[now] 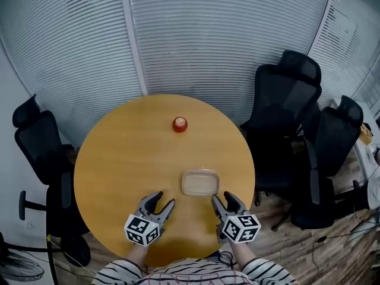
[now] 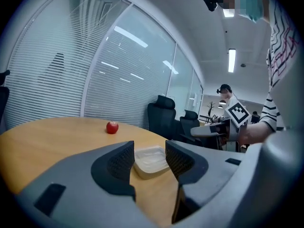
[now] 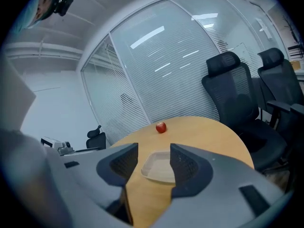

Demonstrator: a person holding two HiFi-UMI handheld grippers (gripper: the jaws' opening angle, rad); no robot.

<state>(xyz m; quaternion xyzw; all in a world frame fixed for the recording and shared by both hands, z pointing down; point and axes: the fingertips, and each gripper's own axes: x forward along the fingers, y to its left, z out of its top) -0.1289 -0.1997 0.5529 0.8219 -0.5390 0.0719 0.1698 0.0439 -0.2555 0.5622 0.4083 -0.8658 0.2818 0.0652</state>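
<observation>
My left hand-held gripper (image 1: 164, 198) and right hand-held gripper (image 1: 221, 196) are both released and empty, the clear tray (image 1: 200, 183) lying just ahead between them; I judge its thin rim wants jaws squared low to the surface (image 1: 113, 159). The red fruit (image 1: 180, 124) sits well beyond it, nothing in between

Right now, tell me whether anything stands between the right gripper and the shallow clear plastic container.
Nothing visible: only bare round wooden table lies between the right gripper and the shallow clear plastic container.
</observation>
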